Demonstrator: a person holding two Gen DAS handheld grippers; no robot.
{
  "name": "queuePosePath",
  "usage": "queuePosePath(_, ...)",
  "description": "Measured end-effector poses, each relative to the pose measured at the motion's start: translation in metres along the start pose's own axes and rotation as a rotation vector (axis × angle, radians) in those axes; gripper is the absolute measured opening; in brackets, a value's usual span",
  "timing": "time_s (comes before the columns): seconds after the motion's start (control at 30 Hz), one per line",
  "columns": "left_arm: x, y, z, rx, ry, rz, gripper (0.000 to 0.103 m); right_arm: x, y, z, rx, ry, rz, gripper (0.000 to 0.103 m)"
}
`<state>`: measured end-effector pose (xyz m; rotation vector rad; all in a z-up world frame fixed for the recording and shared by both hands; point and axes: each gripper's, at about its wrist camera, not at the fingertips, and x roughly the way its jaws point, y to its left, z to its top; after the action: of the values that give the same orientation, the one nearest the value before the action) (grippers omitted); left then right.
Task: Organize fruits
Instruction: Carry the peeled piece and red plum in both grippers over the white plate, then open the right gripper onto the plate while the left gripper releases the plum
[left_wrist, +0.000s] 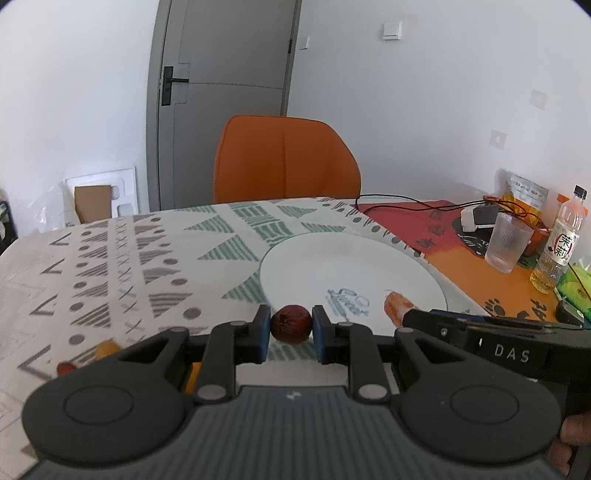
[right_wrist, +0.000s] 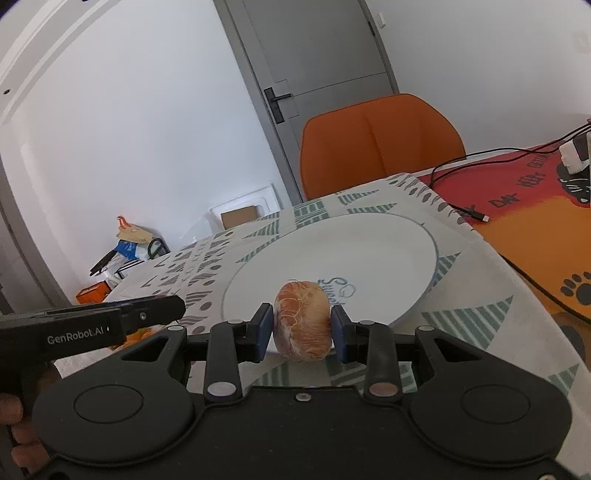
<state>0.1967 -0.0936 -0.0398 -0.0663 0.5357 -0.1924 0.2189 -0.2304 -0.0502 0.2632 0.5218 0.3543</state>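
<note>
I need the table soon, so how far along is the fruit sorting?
Nothing looks done yet: the white plate is bare. In hand: the left gripper jaws pinch a small dark red fruit, and the right gripper jaws pinch a peeled orange fruit, both at the plate's near rim. Left: setting both down, plus small orange pieces lying on the tablecloth.

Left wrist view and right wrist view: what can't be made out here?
- Left wrist view: small orange and red things on the tablecloth, half hidden behind the left gripper body, blurred.
- Left wrist view: peeled orange piece, mostly covered by the right gripper.
- Right wrist view: plate lettering, blocked by the held peeled orange piece.
</note>
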Motion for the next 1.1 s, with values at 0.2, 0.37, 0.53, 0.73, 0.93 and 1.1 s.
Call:
queuePosePath(0.2, 0.021, -0.003, 0.012, 0.012, 0.016, -0.015, 0.022, 0.010, -0.011, 0.009, 0.010, -0.007, -0.022, 0.032)
queuePosePath(0.37, 0.038, -0.006, 0.019, 0.027, 0.020, -0.032, 0.022, 0.018, -0.018, 0.016, 0.015, -0.011, -0.053, 0.032)
queuePosePath(0.53, 0.053, -0.007, 0.024, 0.025, 0.032, -0.039, 0.022, 0.024, -0.023, 0.024, 0.019, -0.022, -0.073, 0.032)
queuePosePath(0.73, 0.064, -0.010, 0.033, 0.030, 0.024, -0.039, 0.022, 0.031, -0.024, 0.033, 0.013, -0.050, -0.107, 0.033)
queuePosePath(0.93, 0.075, -0.011, 0.035, 0.030, 0.038, -0.035, 0.022, 0.028, -0.022, 0.033, 0.007, -0.078, -0.127, 0.040)
queuePosePath(1.1, 0.076, -0.013, 0.037, 0.039, 0.036, -0.036, 0.023, 0.017, -0.017, 0.027, 0.014, -0.092, -0.134, 0.053)
